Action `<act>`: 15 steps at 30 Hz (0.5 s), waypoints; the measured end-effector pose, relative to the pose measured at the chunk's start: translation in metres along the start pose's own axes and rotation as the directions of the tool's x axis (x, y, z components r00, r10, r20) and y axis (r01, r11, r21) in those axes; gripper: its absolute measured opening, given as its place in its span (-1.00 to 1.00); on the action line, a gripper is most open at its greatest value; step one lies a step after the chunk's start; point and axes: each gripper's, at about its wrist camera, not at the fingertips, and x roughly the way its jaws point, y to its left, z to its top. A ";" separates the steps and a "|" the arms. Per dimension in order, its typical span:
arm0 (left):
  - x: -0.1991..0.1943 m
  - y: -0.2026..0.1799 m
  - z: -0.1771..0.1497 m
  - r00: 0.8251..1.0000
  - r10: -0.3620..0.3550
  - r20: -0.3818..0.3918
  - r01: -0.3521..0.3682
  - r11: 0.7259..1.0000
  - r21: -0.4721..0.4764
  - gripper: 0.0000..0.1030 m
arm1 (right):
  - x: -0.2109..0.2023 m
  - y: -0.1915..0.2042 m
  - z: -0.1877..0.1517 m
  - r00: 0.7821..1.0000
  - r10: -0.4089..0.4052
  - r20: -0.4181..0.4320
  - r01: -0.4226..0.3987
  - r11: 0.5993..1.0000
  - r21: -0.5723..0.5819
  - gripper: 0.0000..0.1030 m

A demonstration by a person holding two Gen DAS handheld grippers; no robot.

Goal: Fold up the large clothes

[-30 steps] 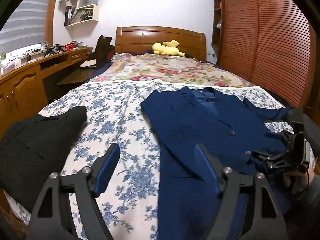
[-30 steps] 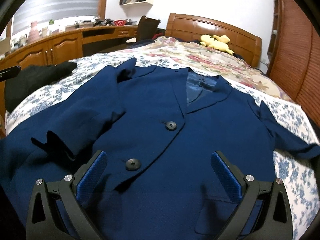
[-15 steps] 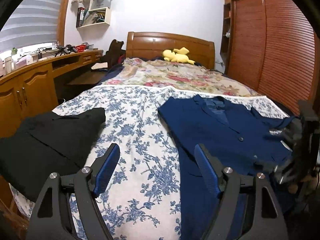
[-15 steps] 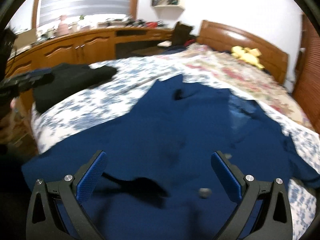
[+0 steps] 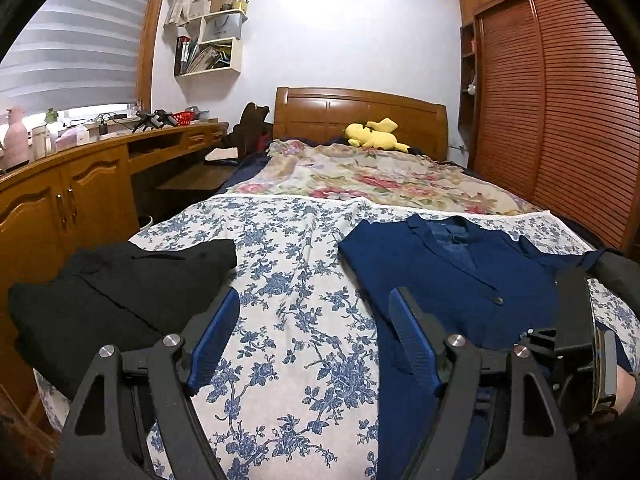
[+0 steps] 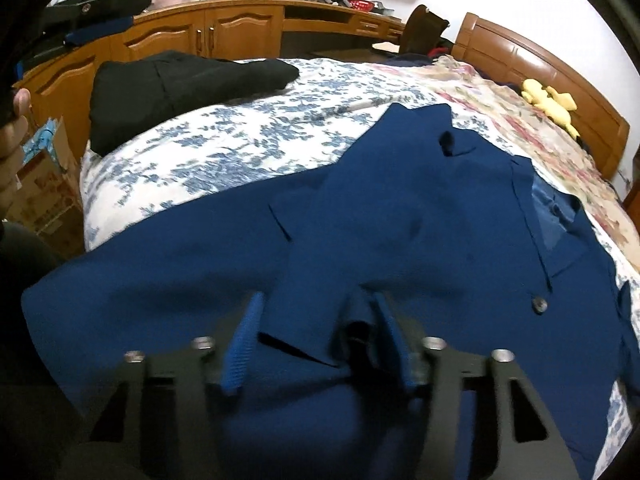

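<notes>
A navy blue jacket (image 5: 440,272) lies face up on the right half of the bed, collar toward the headboard. My right gripper (image 6: 318,304) is low over the jacket's (image 6: 400,220) near part, pointing steeply down. Its jaws are closing with a raised fold of the blue cloth between them, and the pads are still apart. In the left wrist view the right gripper's body (image 5: 576,340) shows at the jacket's right edge. My left gripper (image 5: 314,300) hangs open over the flowered sheet (image 5: 288,248), left of the jacket, with nothing between its fingers.
A black garment (image 5: 120,288) lies folded at the bed's left edge. A yellow plush toy (image 5: 374,136) sits by the headboard. A wooden desk and cabinets (image 5: 80,192) run along the left, a slatted wardrobe (image 5: 560,120) along the right. A cardboard box (image 6: 44,184) stands on the floor.
My right gripper has dropped toward the jacket's near part and its jaws have narrowed around a fold of cloth. The left gripper has drifted left, bringing more of the black garment into view.
</notes>
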 end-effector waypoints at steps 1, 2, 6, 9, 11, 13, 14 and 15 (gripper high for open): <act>0.001 -0.001 0.000 1.000 -0.003 0.002 0.003 1.000 0.003 0.51 | 0.002 -0.002 0.004 1.000 -0.004 0.000 0.004 1.000 -0.003 -0.21; 0.002 -0.002 -0.001 1.000 -0.003 -0.001 0.003 1.000 0.007 0.51 | 0.003 -0.003 0.007 1.000 -0.009 0.002 0.009 1.000 -0.007 -0.40; 0.008 -0.006 -0.003 0.999 -0.025 -0.037 0.026 1.000 0.015 0.51 | -0.012 -0.001 0.011 0.999 -0.022 0.041 0.022 1.000 -0.005 -0.79; 0.010 -0.012 -0.003 0.995 -0.077 -0.066 0.078 0.997 0.009 0.51 | -0.030 -0.009 0.012 0.996 -0.032 0.086 0.031 0.999 0.016 -0.83; 0.012 -0.018 -0.004 0.990 -0.114 -0.086 0.115 0.993 0.012 0.51 | -0.044 -0.018 0.011 0.992 -0.043 0.118 0.038 0.998 0.045 -0.84; 0.013 -0.024 -0.005 0.988 -0.120 -0.094 0.123 0.992 0.022 0.51 | -0.063 -0.026 0.006 0.987 -0.052 0.153 0.038 0.995 0.089 -0.85; 0.012 -0.028 -0.005 0.988 -0.124 -0.092 0.127 0.991 0.029 0.51 | -0.073 -0.030 0.002 0.983 -0.058 0.173 0.040 0.993 0.108 -0.85; 0.011 -0.032 -0.004 0.987 -0.133 -0.092 0.137 0.990 0.035 0.51 | -0.082 -0.033 -0.002 0.980 -0.068 0.187 0.045 0.991 0.122 -0.85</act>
